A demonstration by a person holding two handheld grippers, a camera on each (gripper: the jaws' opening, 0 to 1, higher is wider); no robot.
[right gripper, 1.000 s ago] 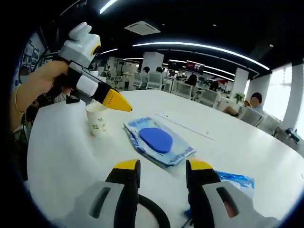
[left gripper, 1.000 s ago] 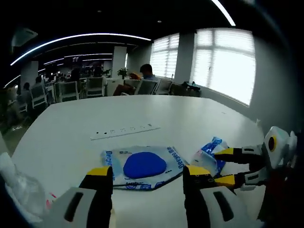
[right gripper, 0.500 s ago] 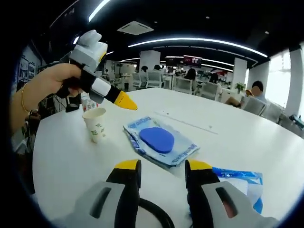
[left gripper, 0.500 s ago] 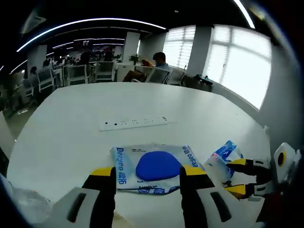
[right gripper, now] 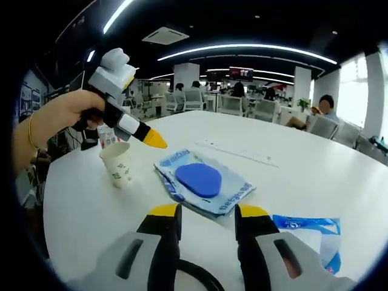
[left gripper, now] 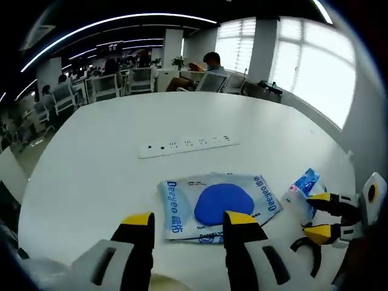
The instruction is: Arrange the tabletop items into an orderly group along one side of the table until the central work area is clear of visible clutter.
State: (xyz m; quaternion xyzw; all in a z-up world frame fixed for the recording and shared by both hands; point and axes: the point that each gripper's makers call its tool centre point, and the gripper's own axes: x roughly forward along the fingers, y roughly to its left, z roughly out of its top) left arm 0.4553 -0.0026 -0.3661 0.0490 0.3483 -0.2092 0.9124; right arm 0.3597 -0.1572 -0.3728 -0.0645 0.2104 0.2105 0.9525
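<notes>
Now my left gripper (left gripper: 187, 219) hovers with fingers apart just before the blue wipes pack (left gripper: 219, 204) mid-desk; I should go lower, centred, then slide it aside. Right gripper (right gripper: 207, 213) is released too

Open office running behind the round white table (left gripper: 91, 170).
People are sitting at desks in the background, white chairs (left gripper: 106, 88) lining up beyond the table's far edge. Blinds are glowing bright over the windows (left gripper: 315, 66), ceiling light strips (right gripper: 242, 48) are shining, and a potted plant (left gripper: 178, 61) is standing near a pillar.
</notes>
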